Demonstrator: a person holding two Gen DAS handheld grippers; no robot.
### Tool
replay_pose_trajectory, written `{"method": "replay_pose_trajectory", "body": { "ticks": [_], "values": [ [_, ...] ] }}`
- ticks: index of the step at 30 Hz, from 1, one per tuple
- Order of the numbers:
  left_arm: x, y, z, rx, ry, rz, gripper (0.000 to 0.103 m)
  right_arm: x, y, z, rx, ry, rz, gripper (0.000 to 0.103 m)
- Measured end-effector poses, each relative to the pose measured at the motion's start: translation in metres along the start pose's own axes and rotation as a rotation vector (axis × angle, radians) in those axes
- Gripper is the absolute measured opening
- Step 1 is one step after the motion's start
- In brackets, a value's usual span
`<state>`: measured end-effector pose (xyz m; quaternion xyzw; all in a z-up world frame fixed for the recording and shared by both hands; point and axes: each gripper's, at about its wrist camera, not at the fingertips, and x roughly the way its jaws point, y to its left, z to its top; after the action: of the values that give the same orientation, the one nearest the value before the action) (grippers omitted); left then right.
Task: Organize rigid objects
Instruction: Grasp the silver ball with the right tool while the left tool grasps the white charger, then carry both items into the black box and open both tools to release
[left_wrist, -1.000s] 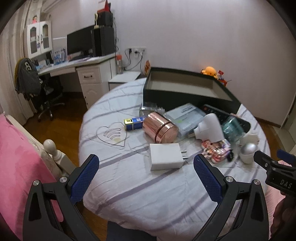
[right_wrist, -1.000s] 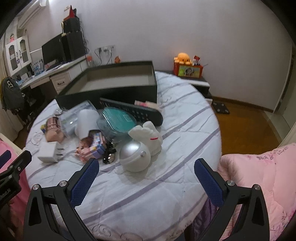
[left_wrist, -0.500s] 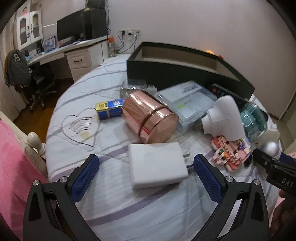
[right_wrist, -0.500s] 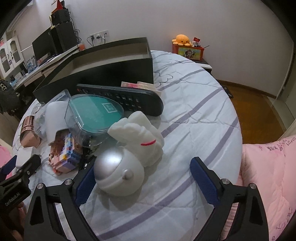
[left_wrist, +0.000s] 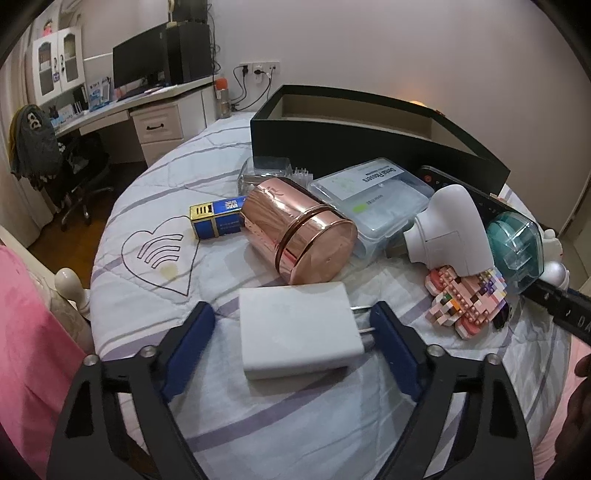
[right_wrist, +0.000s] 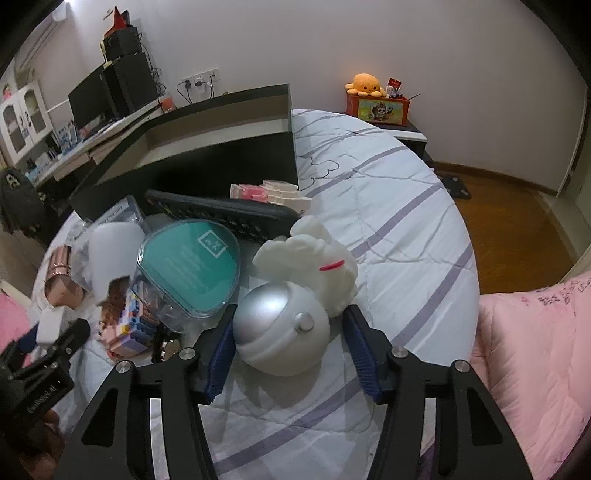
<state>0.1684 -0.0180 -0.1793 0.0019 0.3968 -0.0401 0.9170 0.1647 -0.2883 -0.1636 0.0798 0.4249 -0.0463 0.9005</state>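
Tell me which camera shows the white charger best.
The left wrist view: the white charger lies whole between the closing left gripper fingers, prongs visible. The right wrist view shows only a small part at its left edge.

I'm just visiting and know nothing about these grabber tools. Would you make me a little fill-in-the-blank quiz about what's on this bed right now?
1. Between the fingers of the left gripper lies a white ____ with metal prongs.
2. The right gripper brackets a ____-coloured dome.
3. The rose-gold canister lies on its ____.
4. Drawn on the bedspread left of the blue box is a ____ outline.

Missing words: charger; silver; side; heart
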Motion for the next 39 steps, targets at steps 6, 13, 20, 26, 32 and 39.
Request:
{"method": "replay_pose_trajectory", "body": {
  "ticks": [6, 13, 20, 26, 32, 39],
  "values": [
    [-0.006, 0.002, -0.004, 0.002, -0.003, -0.015, 0.072, 0.006, 0.003, 0.004, -0.017, -0.004, 0.007, 0.047],
    [-0.009, 0.007, -0.002, -0.009, -0.004, -0.033, 0.071, 0.001, 0.003, 0.0, -0.022, -0.011, 0.045, 0.045],
    [-0.02, 0.008, -0.002, -0.008, -0.01, -0.031, 0.071, -0.016, -0.002, -0.005, -0.005, -0.026, 0.086, 0.045],
    [-0.04, 0.011, 0.012, -0.012, -0.048, -0.036, 0.071, -0.04, 0.0, 0.004, -0.004, -0.066, 0.131, 0.045],
    [-0.058, 0.017, 0.054, -0.016, -0.112, -0.046, 0.071, -0.063, 0.02, 0.037, -0.037, -0.131, 0.22, 0.045],
    [-0.044, 0.013, 0.126, -0.005, -0.174, -0.067, 0.071, -0.055, 0.046, 0.097, -0.092, -0.189, 0.263, 0.045]
  ]
}}
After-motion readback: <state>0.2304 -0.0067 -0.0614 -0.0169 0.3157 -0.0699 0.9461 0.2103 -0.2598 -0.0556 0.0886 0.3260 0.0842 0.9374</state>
